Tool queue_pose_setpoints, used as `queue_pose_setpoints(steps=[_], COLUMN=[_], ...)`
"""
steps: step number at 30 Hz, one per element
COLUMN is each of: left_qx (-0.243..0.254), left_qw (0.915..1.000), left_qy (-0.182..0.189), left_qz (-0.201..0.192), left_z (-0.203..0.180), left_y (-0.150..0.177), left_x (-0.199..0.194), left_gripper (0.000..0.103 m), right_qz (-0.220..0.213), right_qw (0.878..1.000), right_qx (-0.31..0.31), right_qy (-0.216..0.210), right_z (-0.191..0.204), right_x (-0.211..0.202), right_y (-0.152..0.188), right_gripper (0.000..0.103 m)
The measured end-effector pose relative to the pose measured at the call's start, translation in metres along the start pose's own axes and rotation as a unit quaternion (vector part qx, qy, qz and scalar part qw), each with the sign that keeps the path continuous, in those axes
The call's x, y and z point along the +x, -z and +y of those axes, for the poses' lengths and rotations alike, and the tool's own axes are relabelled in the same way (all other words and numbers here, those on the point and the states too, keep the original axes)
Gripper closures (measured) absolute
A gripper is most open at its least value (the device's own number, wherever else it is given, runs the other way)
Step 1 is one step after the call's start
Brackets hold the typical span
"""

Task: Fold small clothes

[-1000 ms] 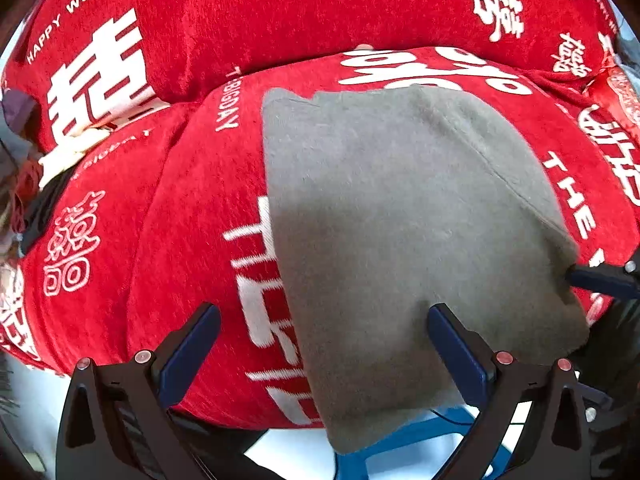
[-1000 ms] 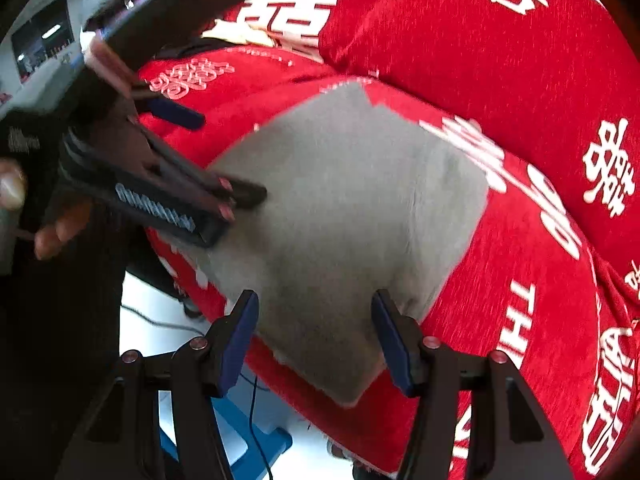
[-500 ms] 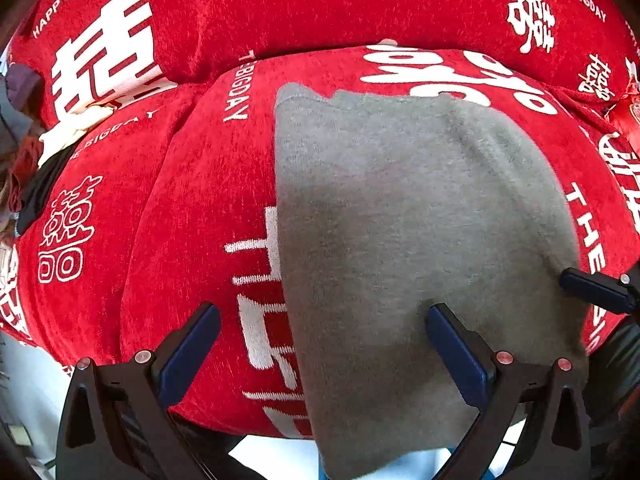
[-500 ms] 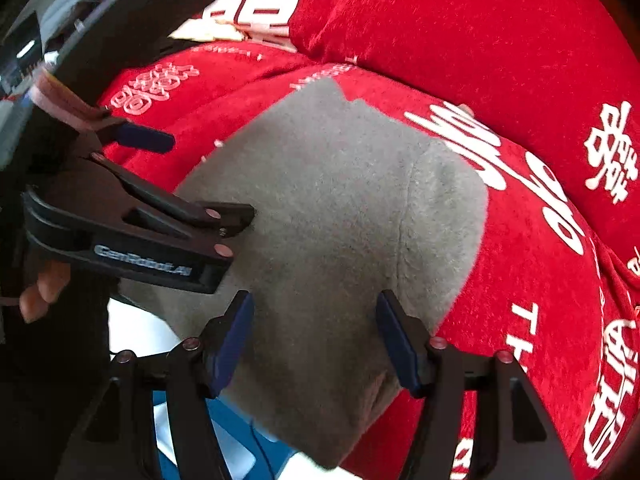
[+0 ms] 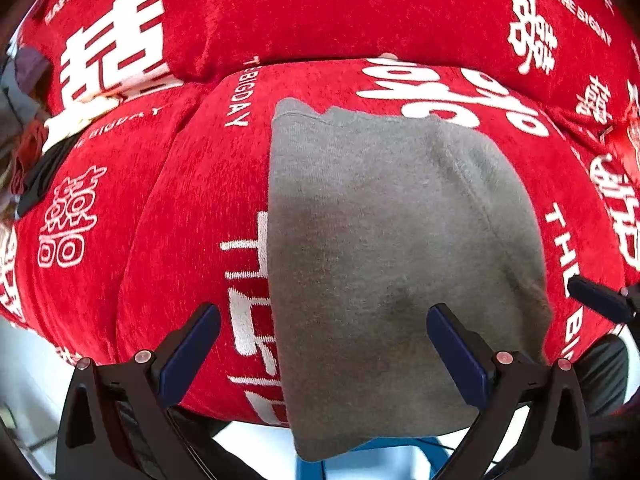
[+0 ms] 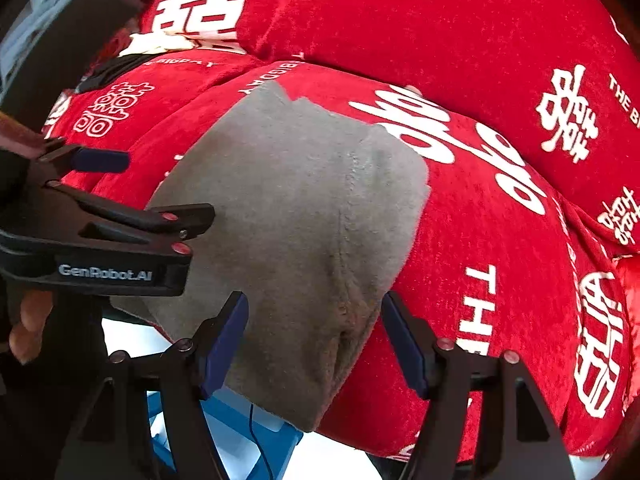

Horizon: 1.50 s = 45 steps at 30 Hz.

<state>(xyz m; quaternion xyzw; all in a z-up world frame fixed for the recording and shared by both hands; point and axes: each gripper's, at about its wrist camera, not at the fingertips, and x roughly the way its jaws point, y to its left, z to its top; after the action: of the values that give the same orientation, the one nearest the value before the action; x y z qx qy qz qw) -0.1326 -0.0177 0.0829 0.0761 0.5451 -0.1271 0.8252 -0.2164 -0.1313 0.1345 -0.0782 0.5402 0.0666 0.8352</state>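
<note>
Left wrist view: a grey garment [image 5: 392,264] lies flat on a red cushion [image 5: 168,208] with white lettering, its near edge hanging over the cushion's front. The left gripper [image 5: 324,352] hovers with fingers spread apart, holding nothing.

Right wrist view: the right gripper [image 6: 316,344] is also spread wide, empty, straddling the garment's [image 6: 296,216] near corner.

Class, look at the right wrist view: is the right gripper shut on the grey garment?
No. The right gripper is open, its blue fingers spread either side of the grey garment lying on the red cushion.
</note>
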Motion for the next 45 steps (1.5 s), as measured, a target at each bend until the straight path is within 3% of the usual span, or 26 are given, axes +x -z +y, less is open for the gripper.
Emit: queue_pose_setpoints(steps=[7, 12, 45], left_qx=[-0.014, -0.02, -0.027], left_qw=[0.999, 0.9996, 0.9996], left_qy=[-0.042, -0.02, -0.006], left_qz=[-0.009, 0.001, -0.002], left_z=[-0.0002, 0.0018, 0.0057], left_y=[0.0072, 0.0075, 0.0094], left_x=[-0.0042, -0.0043, -0.0066], left_gripper=[0.0, 0.0, 0.0], right_qz=[0.009, 0.014, 0.013], right_qw=[1.0, 0.999, 0.999], right_qx=[-0.001, 0.001, 0.0], right_qy=[0.02, 0.03, 0.038], right_z=[0.0009, -0.0005, 0.0044], right_x=[-0.001, 0.0009, -0.0056], right_y=[-0.0017, -0.0022, -0.0052], right_gripper=[0.031, 0.031, 0.031])
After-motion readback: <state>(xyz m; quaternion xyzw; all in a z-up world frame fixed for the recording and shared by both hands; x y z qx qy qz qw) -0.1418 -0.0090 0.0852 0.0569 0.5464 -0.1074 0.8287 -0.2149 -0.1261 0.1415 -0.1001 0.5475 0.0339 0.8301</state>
